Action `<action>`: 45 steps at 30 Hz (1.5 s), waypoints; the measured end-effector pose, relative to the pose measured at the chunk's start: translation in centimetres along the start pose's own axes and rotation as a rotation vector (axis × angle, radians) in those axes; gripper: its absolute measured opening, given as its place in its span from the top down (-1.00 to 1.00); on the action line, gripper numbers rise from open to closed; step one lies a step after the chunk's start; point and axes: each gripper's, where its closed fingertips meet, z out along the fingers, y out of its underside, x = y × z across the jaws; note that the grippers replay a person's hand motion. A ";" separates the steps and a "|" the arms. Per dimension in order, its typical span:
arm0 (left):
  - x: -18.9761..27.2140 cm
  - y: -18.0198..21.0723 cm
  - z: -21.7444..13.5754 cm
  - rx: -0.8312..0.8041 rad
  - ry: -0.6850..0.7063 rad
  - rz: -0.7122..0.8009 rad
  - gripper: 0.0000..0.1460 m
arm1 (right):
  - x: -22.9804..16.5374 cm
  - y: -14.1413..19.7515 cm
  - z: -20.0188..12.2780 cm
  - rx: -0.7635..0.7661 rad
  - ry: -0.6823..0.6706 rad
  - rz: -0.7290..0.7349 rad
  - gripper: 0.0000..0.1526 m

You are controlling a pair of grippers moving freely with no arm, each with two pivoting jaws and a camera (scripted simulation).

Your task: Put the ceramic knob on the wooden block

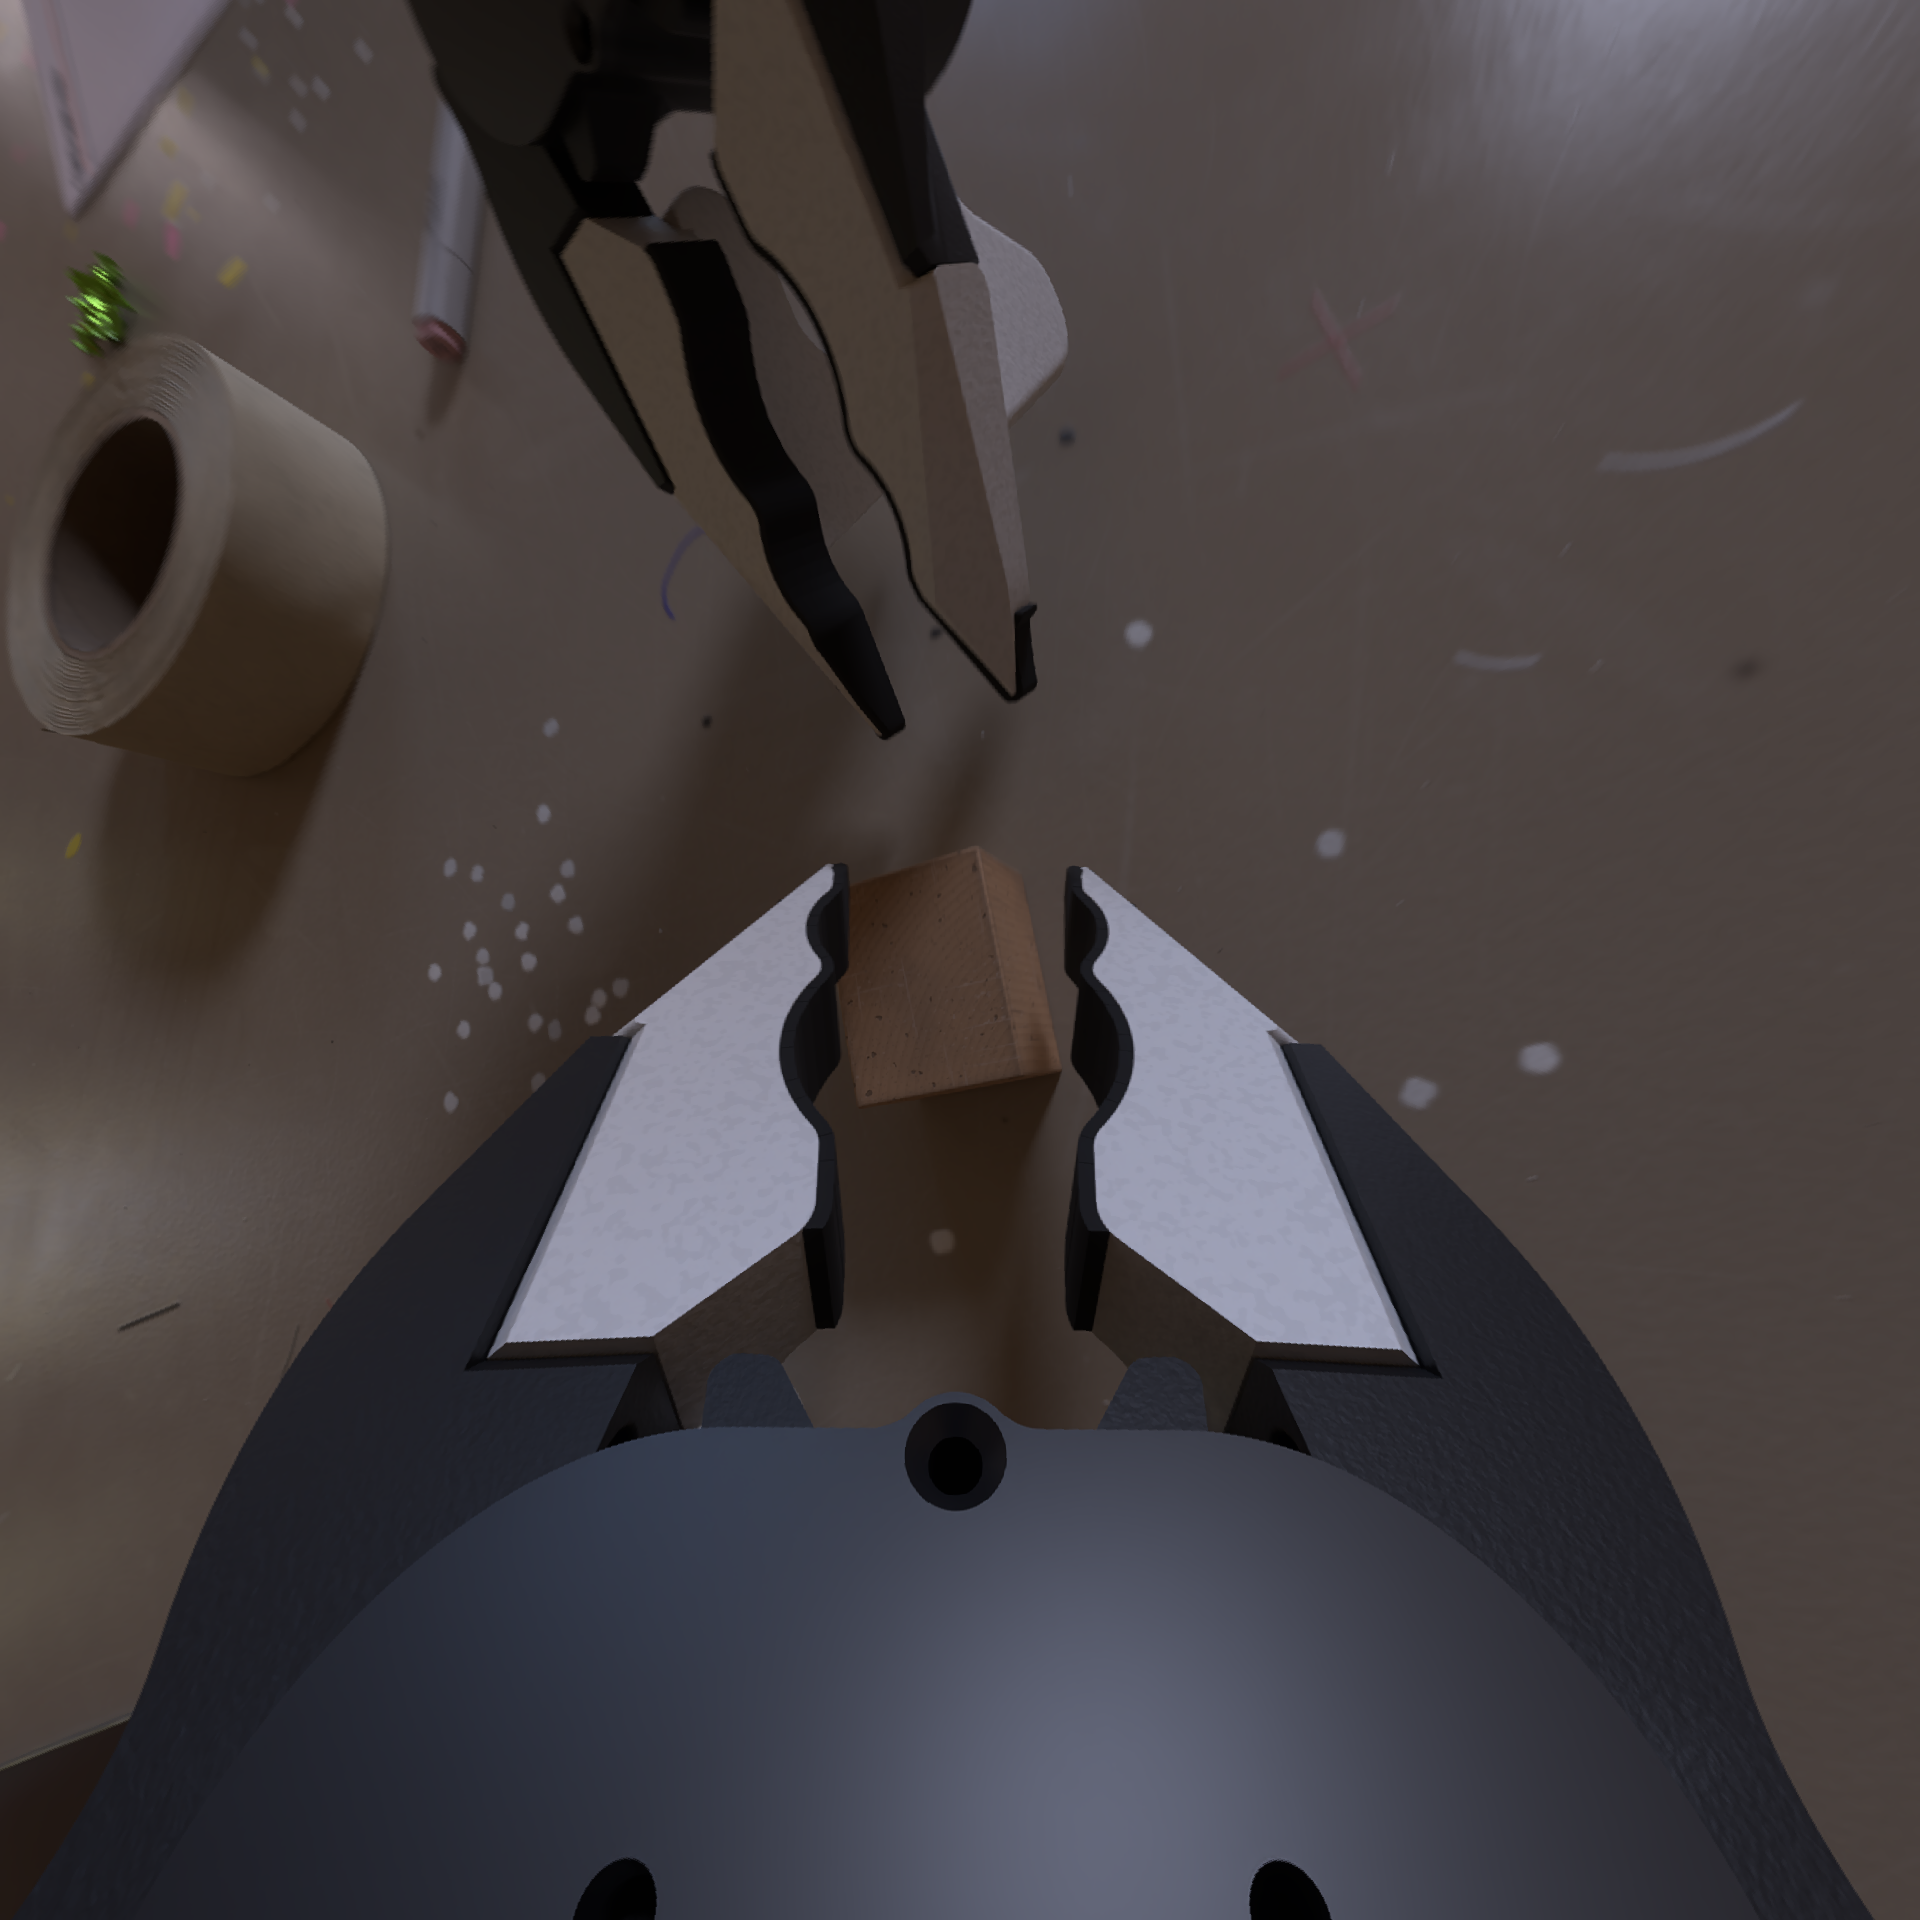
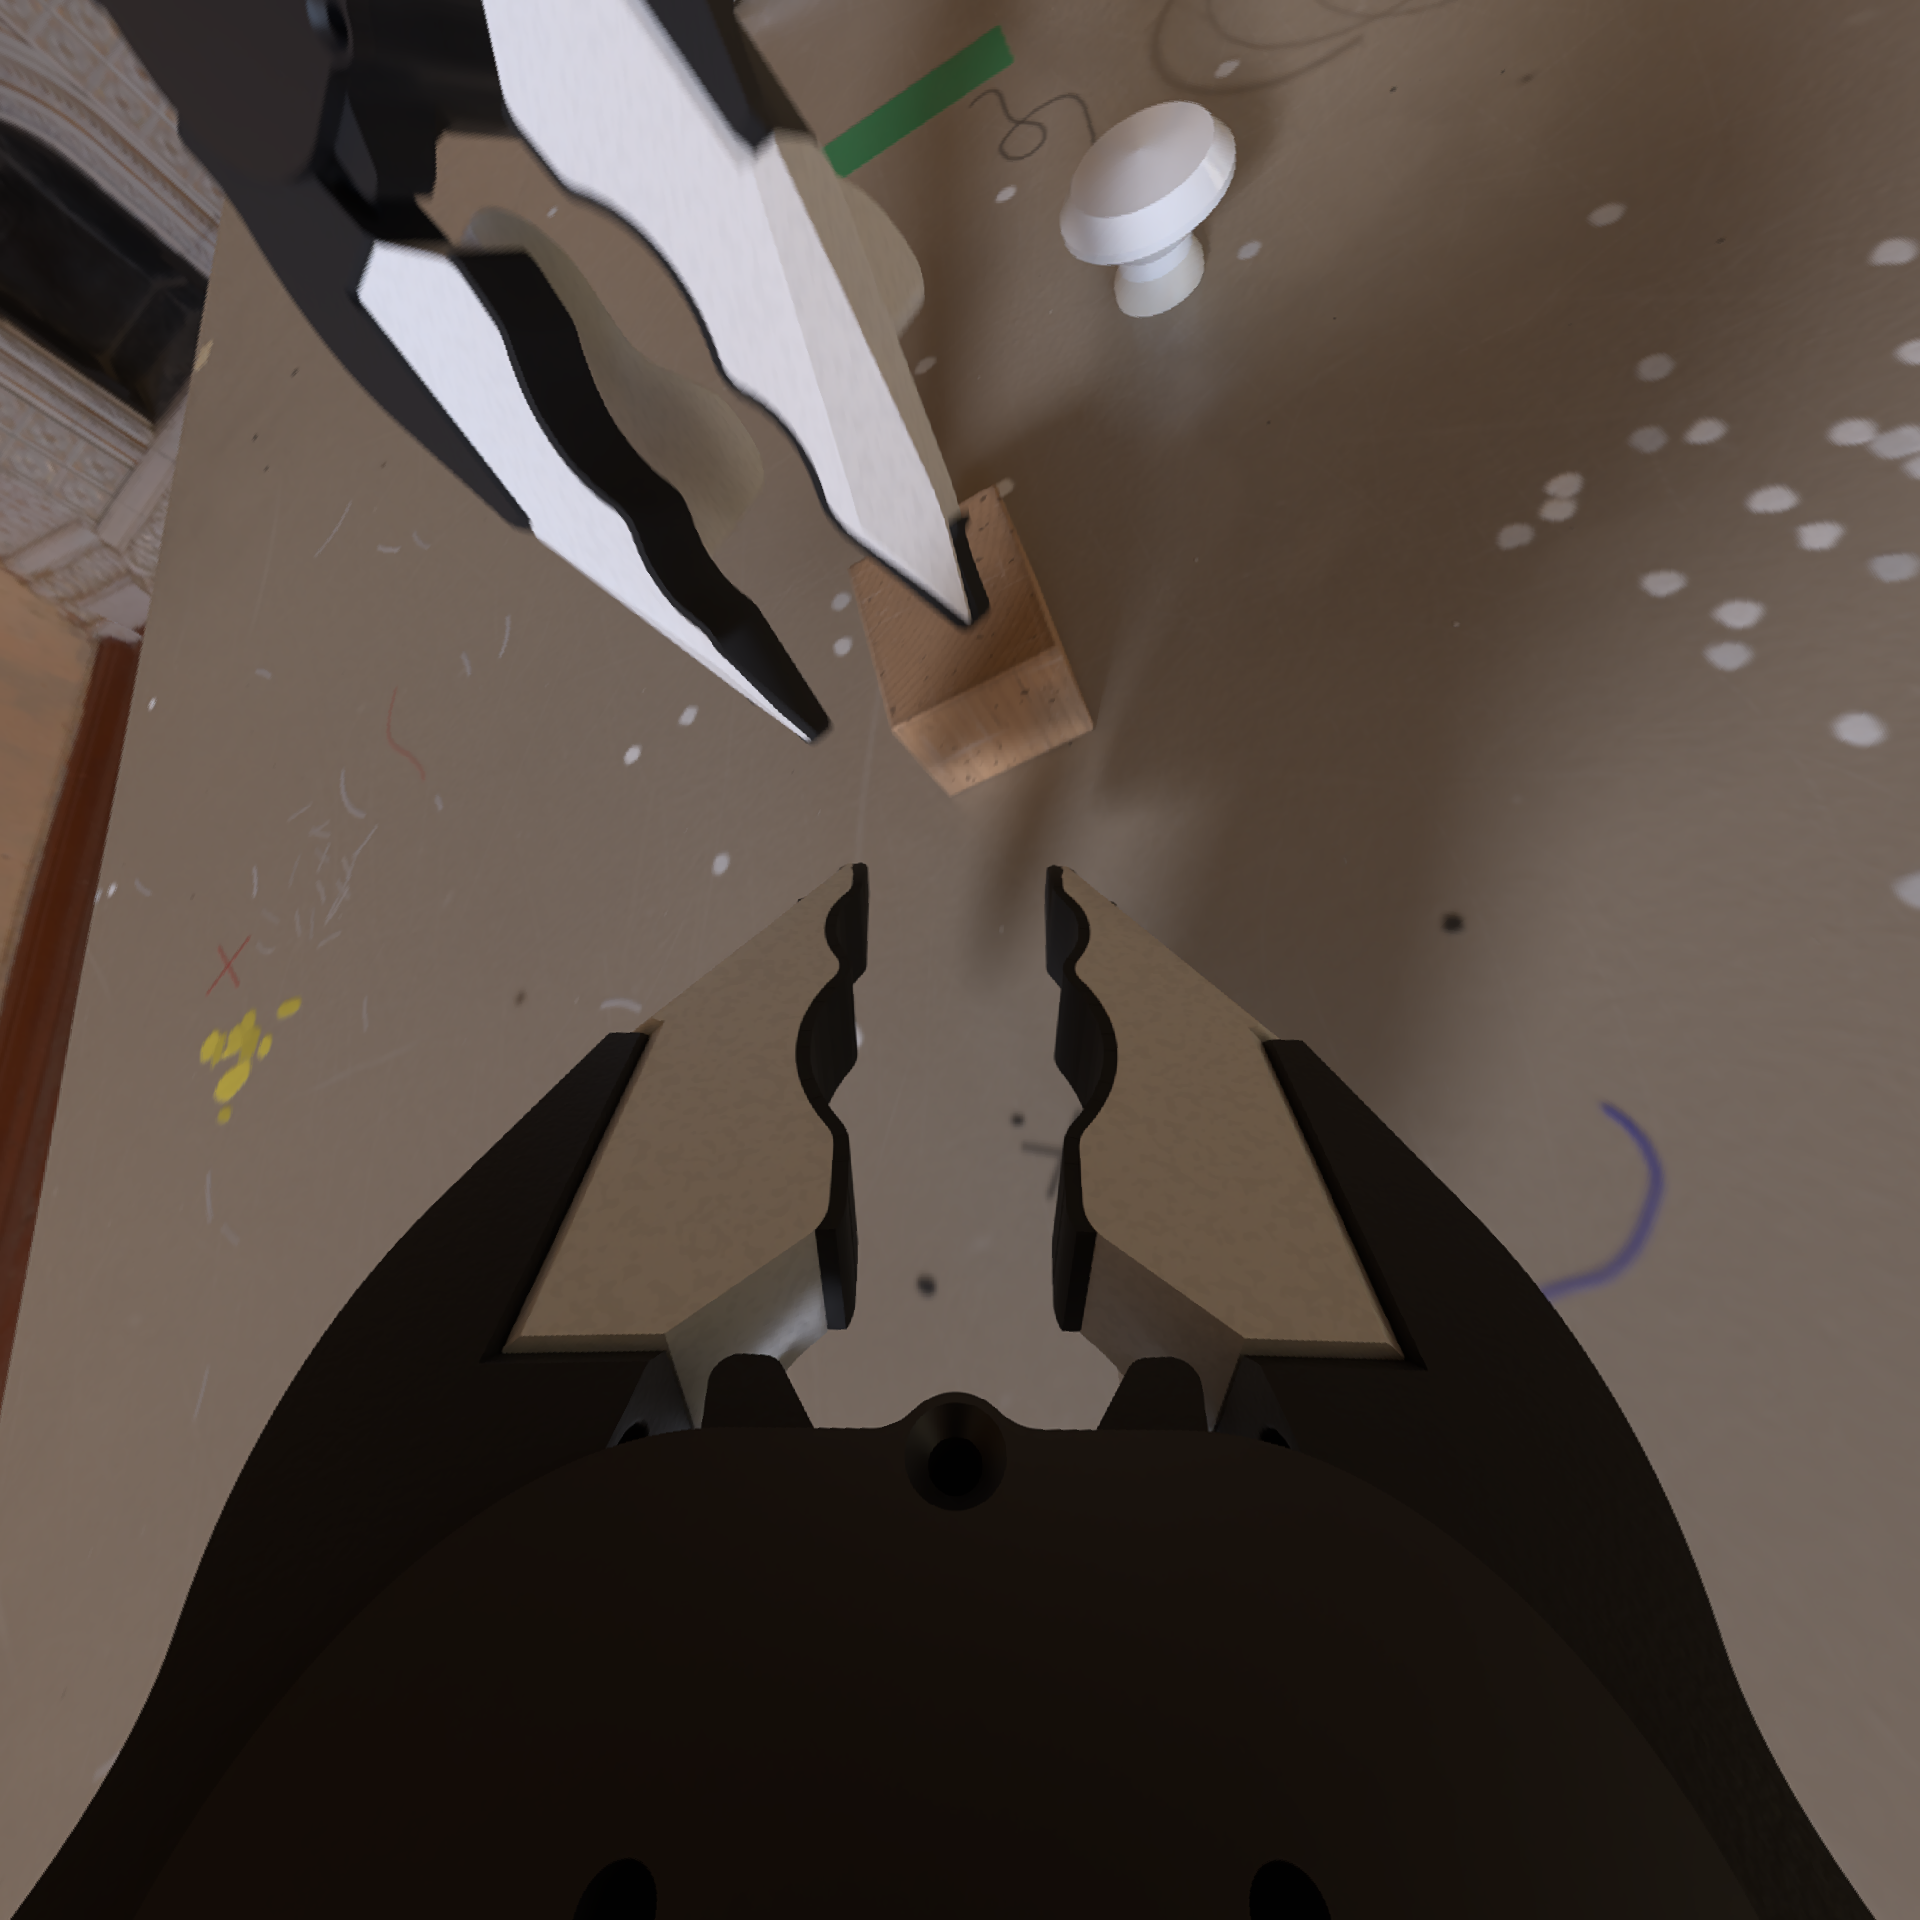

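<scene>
Left gripper (image 1: 954, 894) hangs over the wooden block (image 1: 940, 977), jaws parted wider than the block, one finger on each side of it; whether either pad touches the wood cannot be told, and nothing is gripped. Block stands on the tan table (image 1: 1455, 831), top face bare. Right gripper (image 2: 954, 894) hovers over bare table just short of the block, jaws parted, empty. From the right wrist view the left gripper comes in from the upper left, one fingertip in front of the block. Ceramic knob (image 2: 1148, 203): white, lying tilted on the table beyond the block, apart from it and from both grippers. A green strip (image 2: 920, 99) lies flat near the knob. In the left wrist view, a roll of tan tape (image 1: 197, 561) rests on its side at the left, a pale marker (image 1: 449, 249) beyond it, a white sheet corner (image 1: 104, 83) at the top left. Table surface is speckled with white dots and scratches
</scene>
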 end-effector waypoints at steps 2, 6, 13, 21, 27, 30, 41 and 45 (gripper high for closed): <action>0.0 -1.2 -1.3 0.085 0.002 -0.050 0.29 | -0.1 0.3 -1.7 -0.004 0.019 -0.027 0.49; -1.3 -2.5 -4.7 0.213 -0.089 -0.136 0.13 | 2.6 0.5 -6.4 0.062 0.230 -0.024 0.49; -6.1 8.9 -10.6 -0.227 -0.479 -0.415 0.14 | 6.7 -0.2 -8.1 0.173 0.408 0.031 0.46; -4.2 13.2 -7.3 -0.248 -0.390 -0.765 0.06 | 7.6 -1.9 -8.3 0.208 0.525 -0.029 0.42; -5.3 13.3 -3.9 -0.243 -0.358 -1.015 -0.13 | 3.6 -2.2 -6.0 0.179 0.307 -0.047 0.43; -5.3 12.9 -3.7 -0.261 -0.348 -1.010 0.21 | 1.8 -2.4 -4.6 0.165 0.210 -0.066 0.43; -3.4 8.2 -5.5 -0.096 -0.261 -0.627 0.41 | 0.2 -2.9 -2.8 0.231 -0.031 0.175 0.41; -1.4 3.4 -5.0 -0.017 -0.088 -0.404 0.41 | -0.3 -3.2 -2.7 0.271 -0.139 0.249 0.44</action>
